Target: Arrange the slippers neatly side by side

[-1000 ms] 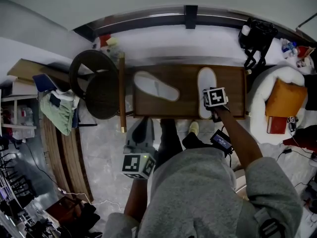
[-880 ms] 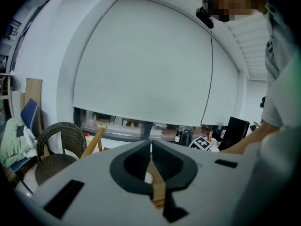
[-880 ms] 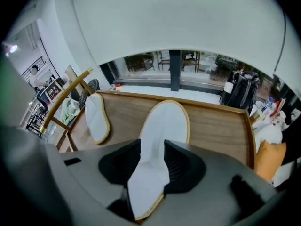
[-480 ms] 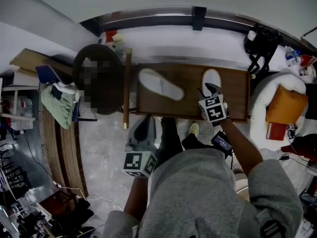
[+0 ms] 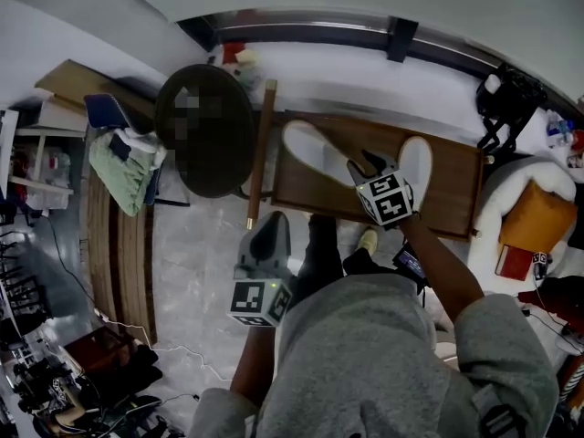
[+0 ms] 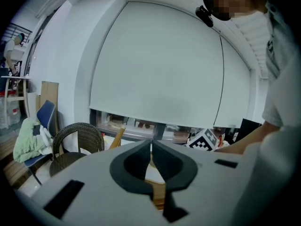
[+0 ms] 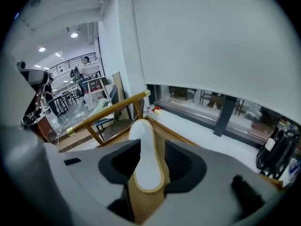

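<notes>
Right gripper view, tool (image 7: pixel 151 146) straddling slipper (image 7: pixel 144 169)

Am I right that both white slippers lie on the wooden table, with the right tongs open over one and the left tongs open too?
Not quite: the left tongs are shut, jaws together on nothing, as the left gripper view shows. The left slipper and right slipper do lie on the table, the right tongs open over the left slipper.

Left gripper (image 6: pixel 151 144), its 2 jaws closed tip to tip, faces a white roller blind (image 6: pixel 160 65); a wicker chair (image 6: pixel 77 138) stands at left, a marker cube (image 6: pixel 205 140) at right.
</notes>
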### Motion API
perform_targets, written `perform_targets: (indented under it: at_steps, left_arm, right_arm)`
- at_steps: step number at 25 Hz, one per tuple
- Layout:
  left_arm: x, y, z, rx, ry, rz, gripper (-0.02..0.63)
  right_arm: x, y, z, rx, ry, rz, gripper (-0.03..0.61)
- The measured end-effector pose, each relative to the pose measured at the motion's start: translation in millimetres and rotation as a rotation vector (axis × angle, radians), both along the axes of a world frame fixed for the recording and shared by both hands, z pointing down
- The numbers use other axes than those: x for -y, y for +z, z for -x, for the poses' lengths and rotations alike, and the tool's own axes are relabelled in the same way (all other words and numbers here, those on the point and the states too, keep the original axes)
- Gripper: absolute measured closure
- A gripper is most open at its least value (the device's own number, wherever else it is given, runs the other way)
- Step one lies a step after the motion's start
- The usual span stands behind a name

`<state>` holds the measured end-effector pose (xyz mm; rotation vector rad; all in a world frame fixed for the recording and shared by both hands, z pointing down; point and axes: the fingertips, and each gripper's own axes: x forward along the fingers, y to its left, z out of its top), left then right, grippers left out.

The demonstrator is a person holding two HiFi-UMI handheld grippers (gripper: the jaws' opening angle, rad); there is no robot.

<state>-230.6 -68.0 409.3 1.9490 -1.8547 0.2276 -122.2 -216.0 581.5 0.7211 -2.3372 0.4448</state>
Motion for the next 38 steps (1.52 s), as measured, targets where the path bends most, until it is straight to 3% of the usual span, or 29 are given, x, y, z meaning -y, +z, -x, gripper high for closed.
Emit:
perform_targets:
  at_steps: [20, 35, 38]
  left_arm:
    - [18.7, 20.3, 81.2, -0.01, -0.086, 0.065, 0.591]
    - [37.4, 36.4, 111.2, -0.013, -0.093, 0.112, 0.591]
    - [40.1, 36.6, 113.5, -0.012, -0.09, 0.111, 0.591]
  right_arm:
    - [22.3, 52.7, 85.2, -0.043, -0.078, 0.102, 0.426]
    - [11.2, 104.9, 105.1, -0.172, -0.113, 0.203, 0.428]
    - [13.0, 112.2, 102.1, -0.213, -0.1, 0.191, 0.505]
